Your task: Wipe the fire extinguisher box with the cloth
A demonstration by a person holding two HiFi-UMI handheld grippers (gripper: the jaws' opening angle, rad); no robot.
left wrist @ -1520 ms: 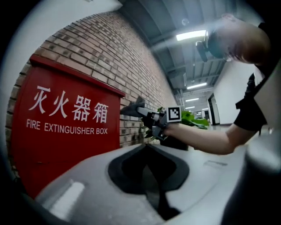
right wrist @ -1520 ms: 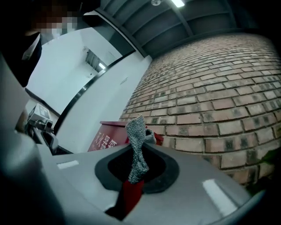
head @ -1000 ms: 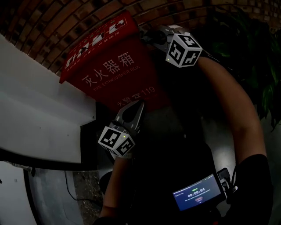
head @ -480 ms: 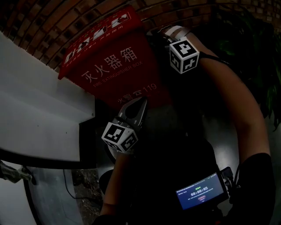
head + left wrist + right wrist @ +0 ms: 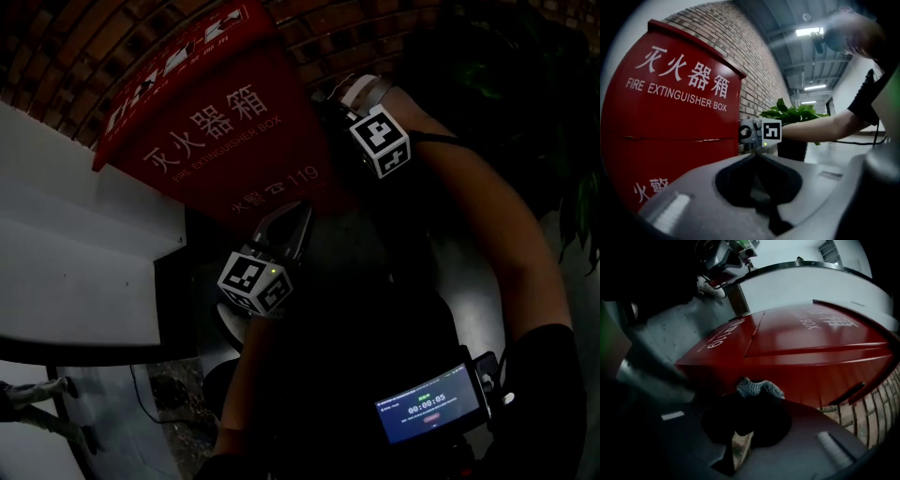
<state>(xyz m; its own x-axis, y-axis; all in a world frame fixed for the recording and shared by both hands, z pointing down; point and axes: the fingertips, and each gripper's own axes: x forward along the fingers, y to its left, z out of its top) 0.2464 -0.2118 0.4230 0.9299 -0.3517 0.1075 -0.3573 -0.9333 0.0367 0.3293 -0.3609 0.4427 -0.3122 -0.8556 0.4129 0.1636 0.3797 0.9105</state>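
We log: right gripper (image 5: 754, 398) pinches the cloth (image 5: 760, 387), with the fire extinguisher box (image 5: 811, 348) side wall straight ahead and close. Left gripper (image 5: 757, 157), pressed together on nothing, sits farther off.

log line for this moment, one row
left hand-held gripper: shut, empty, facing box front | right hand-held gripper: shut on cloth | cloth: at box side
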